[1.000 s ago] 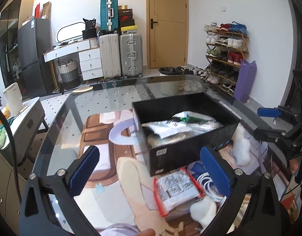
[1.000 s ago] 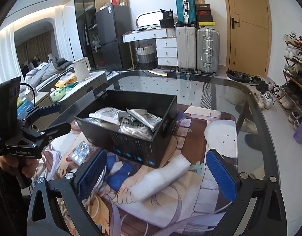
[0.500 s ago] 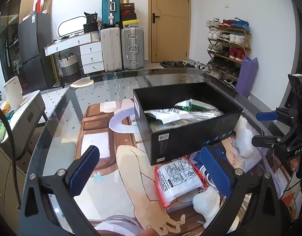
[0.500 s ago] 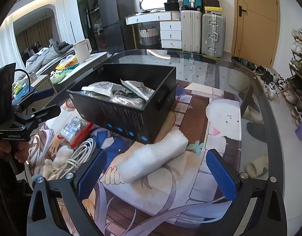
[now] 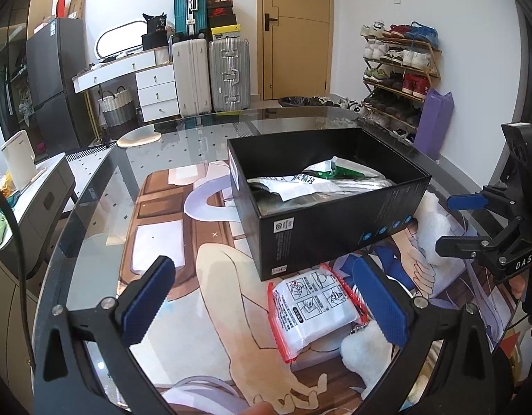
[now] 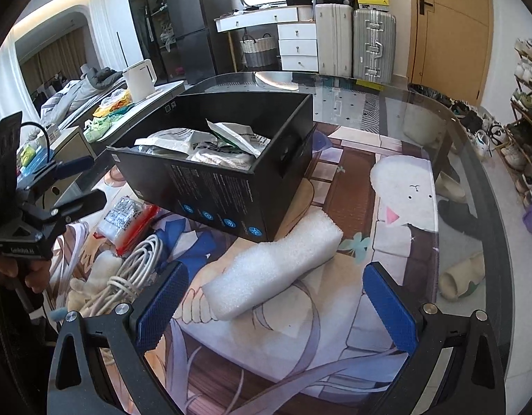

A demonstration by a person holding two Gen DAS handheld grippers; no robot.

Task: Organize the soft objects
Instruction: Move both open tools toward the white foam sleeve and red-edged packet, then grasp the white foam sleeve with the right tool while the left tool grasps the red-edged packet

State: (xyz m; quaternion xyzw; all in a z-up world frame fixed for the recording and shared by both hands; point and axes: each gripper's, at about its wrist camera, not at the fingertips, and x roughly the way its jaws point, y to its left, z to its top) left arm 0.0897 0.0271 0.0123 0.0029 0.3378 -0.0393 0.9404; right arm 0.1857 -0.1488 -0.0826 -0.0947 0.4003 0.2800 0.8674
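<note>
your left gripper (image 5: 266, 304) hangs over the glass table (image 5: 103, 186) with its jaws spread wide and nothing between the blue pads (image 5: 145, 301). your right gripper (image 6: 273, 306) is likewise wide apart and empty, its pads (image 6: 390, 307) clear of everything below.

the black box (image 5: 335, 231) sits on the printed mat (image 6: 401, 204) near the middle of the table, open at the top. it holds crumpled plastic bags (image 6: 214, 145), white and silvery, one with green print, heaped to about rim height.

the white foam roll (image 6: 273, 266) lies on the mat just in front of your right gripper, one end touching the box's near corner. it is a pale, pebbled cylinder, slightly flattened, lying diagonally.

the sealed packet (image 5: 314, 311) with red edges and printed diagrams lies flat on the mat, close against the box's near wall, between your left gripper's pads in that view but below them. just beside it sits a white plush item (image 5: 366, 349), fuzzy; its shape cannot be told. a coiled white cable (image 6: 127, 283) lies next to the plush, near the packet.

each gripper shows in the other's camera at the frame edge, both well apart from the objects.
</note>
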